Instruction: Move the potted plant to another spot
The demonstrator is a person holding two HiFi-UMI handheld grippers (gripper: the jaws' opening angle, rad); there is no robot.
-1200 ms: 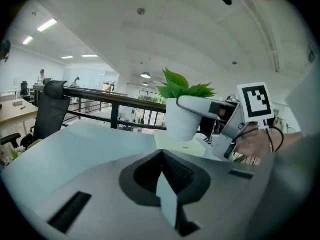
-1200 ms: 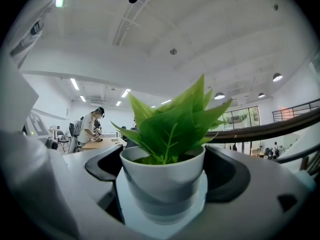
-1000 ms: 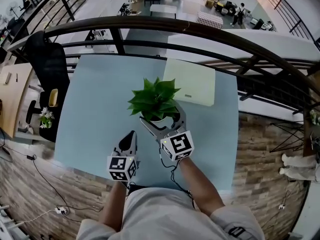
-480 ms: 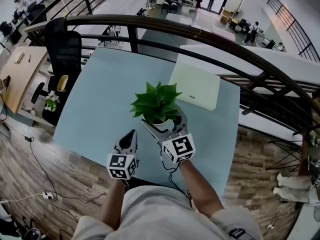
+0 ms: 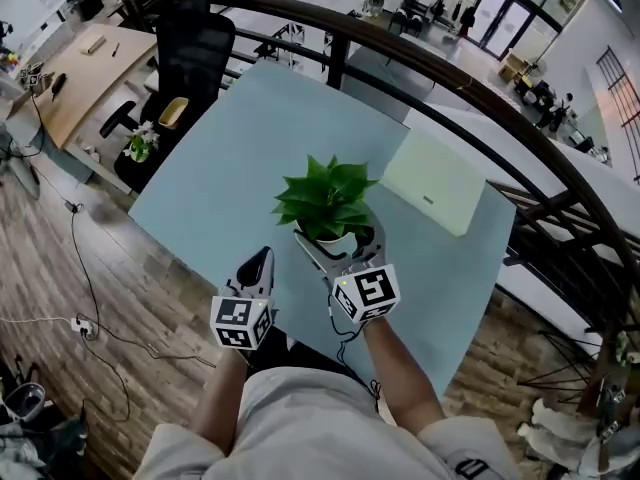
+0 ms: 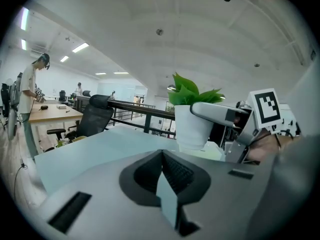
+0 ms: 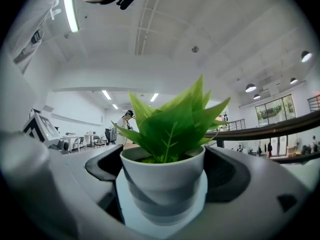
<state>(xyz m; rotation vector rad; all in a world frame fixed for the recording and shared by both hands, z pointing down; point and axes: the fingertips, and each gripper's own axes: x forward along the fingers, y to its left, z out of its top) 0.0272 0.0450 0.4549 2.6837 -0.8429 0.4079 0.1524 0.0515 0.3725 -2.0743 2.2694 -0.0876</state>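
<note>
Since your right gripper has the potted plant between its jaws, which are spread to the width of the white pot and pressed on either side of it, the plant lies straight ahead of that gripper. It stands upright over the middle of the pale blue table. Whether the base touches the top cannot be told. Your left gripper sits by the table's near edge, left of the pot and closer to you, jaws closed on nothing — so the carry looks like the right hand's job. Bare tabletop opens to the left; the pale green board lies near the pot, beyond it to the right, so that way looks tighter.
</note>
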